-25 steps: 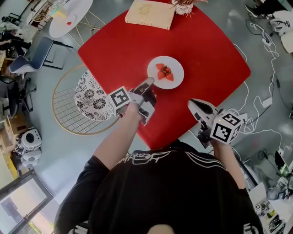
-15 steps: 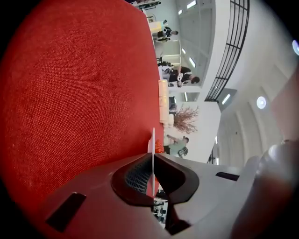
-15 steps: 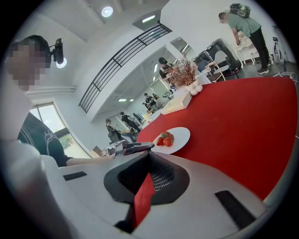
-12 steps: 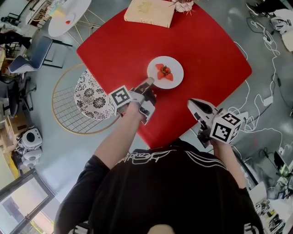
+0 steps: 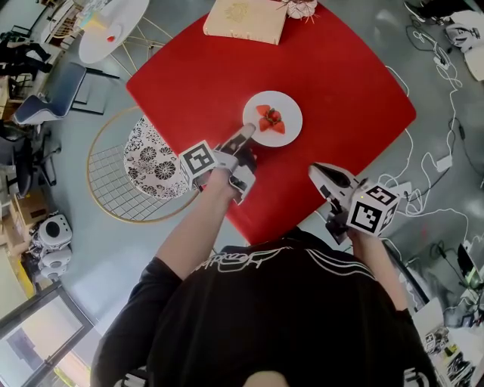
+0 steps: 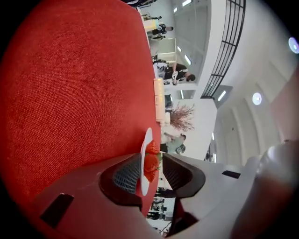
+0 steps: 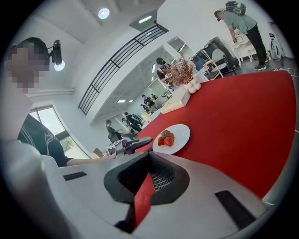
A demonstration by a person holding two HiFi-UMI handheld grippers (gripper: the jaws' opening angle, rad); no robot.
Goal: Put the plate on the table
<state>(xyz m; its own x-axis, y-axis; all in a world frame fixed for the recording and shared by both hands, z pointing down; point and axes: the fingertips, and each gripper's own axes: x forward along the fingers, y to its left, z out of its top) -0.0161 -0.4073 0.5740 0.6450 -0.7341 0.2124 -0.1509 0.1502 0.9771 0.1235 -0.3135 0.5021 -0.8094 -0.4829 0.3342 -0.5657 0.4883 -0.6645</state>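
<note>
Left gripper reaches in over the near-left part of the red table, and its jaws have just been opening: they now stand apart with the near rim of the white plate between them. In the left gripper view the plate shows almost edge-on, so its face is hard to read. The rim lies close against one pad, and whether it touches cannot be told; the other pad is clearly off it. The plate rests flat on the table near its middle, with cut strawberries piled at its centre. Right gripper hangs over the table's near-right edge, well apart from the plate. Its tips are drawn together on nothing, and only a red sliver of table shows behind them. From the head view its jaws are partly covered by its own marker cube. At the far edge lies a flat tan book or box beside a dried-flower arrangement – both are cut off by the top of the head view. The table's near corner is hidden behind the person's black-shirted shoulders. Left of the table stands a wire chair with a patterned cushion.
</note>
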